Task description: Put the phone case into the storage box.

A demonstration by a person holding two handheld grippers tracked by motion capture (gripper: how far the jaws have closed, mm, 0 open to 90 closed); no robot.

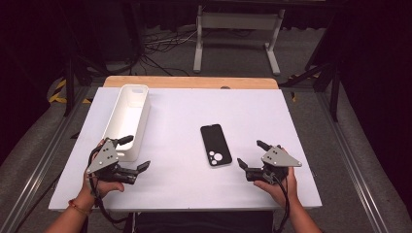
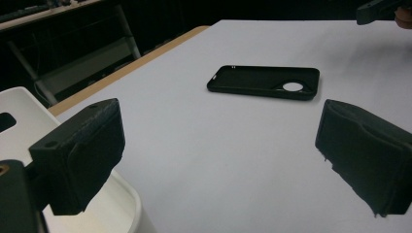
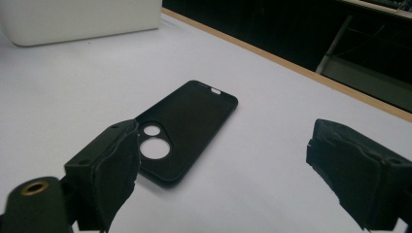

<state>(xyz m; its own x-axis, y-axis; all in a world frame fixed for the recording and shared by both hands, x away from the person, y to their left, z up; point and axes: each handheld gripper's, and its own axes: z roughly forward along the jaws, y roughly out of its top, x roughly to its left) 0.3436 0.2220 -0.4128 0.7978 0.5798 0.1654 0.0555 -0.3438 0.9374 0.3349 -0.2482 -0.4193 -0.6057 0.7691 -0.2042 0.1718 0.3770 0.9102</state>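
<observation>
A black phone case (image 1: 215,144) lies flat near the middle of the white table (image 1: 184,111), camera cut-outs toward the person. It appears as the phone case (image 2: 265,81) in the left gripper view and the phone case (image 3: 182,126) in the right gripper view. My left gripper (image 1: 134,153) stands open at the front left, beside the near end of a white bin (image 1: 127,119), with nothing between its jaws. My right gripper (image 1: 252,153) is open at the front right, a short way right of the case and apart from it. The left gripper (image 2: 218,155) and right gripper (image 3: 221,170) both show wide gaps.
The long white bin (image 2: 19,126) runs along the table's left side, its inside bare. A wooden strip (image 1: 189,81) edges the table's far side. Beyond it stand a white frame (image 1: 238,29) and cables on the floor. Metal rails run along both sides.
</observation>
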